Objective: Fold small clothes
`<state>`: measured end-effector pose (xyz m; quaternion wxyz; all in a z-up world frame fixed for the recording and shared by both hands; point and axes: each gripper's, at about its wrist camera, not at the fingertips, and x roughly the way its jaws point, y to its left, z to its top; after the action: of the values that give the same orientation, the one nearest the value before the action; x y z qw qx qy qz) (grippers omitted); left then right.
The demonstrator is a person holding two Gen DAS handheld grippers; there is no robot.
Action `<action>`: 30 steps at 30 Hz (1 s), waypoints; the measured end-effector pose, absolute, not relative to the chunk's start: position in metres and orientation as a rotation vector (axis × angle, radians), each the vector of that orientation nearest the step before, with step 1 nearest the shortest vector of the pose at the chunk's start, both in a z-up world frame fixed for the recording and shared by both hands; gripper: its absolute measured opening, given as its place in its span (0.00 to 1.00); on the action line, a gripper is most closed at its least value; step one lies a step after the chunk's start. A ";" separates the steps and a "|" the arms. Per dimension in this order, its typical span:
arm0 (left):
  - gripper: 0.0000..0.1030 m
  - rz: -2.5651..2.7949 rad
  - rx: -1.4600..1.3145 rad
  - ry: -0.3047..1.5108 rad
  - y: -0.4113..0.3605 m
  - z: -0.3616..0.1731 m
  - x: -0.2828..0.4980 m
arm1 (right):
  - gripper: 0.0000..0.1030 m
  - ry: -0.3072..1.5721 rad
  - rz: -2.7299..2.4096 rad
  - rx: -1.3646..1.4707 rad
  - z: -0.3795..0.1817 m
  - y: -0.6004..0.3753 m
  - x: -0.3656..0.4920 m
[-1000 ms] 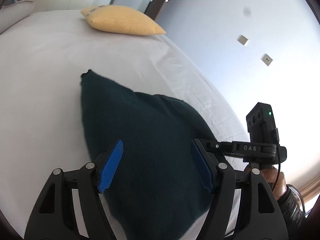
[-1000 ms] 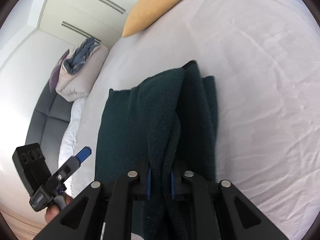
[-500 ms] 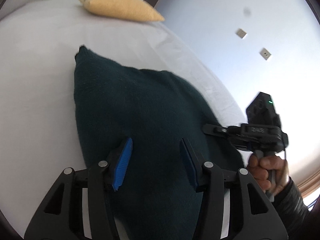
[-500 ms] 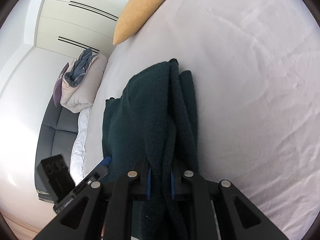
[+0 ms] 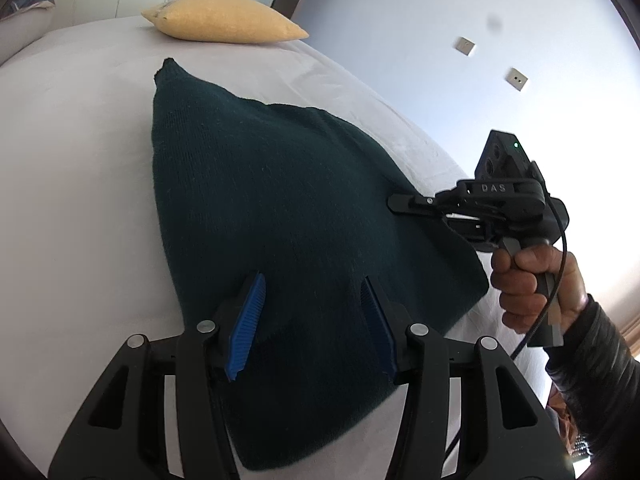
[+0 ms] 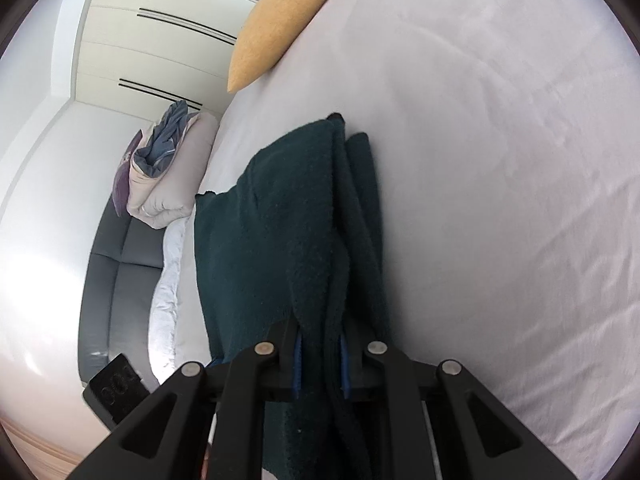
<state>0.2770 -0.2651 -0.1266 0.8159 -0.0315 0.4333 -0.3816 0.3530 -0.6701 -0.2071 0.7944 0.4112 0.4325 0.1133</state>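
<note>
Blue-padded fingers [image 5: 248, 320] of the left gripper [image 5: 310, 322] are spread apart above the dark green knitted garment [image 5: 280, 208], gripping nothing. Its folded edge is clamped by the right gripper [image 6: 320, 364], tilted downward; its pads are largely hidden. The garment is laid lengthwise on the white bed [image 6: 500, 160], pointing toward a yellow pillow [image 5: 224, 20].

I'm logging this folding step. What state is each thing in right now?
Dark green garment: on the bed, one edge lifted.
Right claw: shut on the garment's edge.
Left claw: open above the garment, jaws have just narrowed.
Yellow pillow: lying flat.
</note>
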 end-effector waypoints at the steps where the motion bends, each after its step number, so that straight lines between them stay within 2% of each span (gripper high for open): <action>1: 0.47 -0.804 -0.076 0.924 -0.265 -0.125 0.272 | 0.13 0.930 0.241 0.878 -0.206 -0.671 0.354; 13: 0.47 -0.798 -0.092 0.936 -0.271 -0.121 0.272 | 0.13 0.880 0.210 0.879 -0.201 -0.678 0.334; 18: 0.47 -0.803 -0.025 0.973 -0.287 -0.137 0.273 | 0.12 0.888 0.202 0.878 -0.218 -0.682 0.336; 22: 0.47 -0.838 -0.091 1.010 -0.288 -0.150 0.282 | 0.12 0.863 0.243 0.936 -0.228 -0.690 0.332; 25: 0.47 -0.864 -0.099 1.016 -0.284 -0.152 0.284 | 0.16 0.868 0.248 0.942 -0.220 -0.692 0.323; 27: 0.48 -0.869 -0.095 1.017 -0.280 -0.150 0.283 | 0.23 0.862 0.208 0.906 -0.201 -0.689 0.308; 30: 0.48 -0.867 -0.100 1.011 -0.277 -0.152 0.283 | 0.24 0.795 0.210 0.820 -0.167 -0.671 0.285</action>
<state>0.2832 -0.2774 -0.1522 0.7851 -0.0464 0.4687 -0.4022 0.2846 -0.6711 -0.1672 0.8359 0.3876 0.3757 0.0994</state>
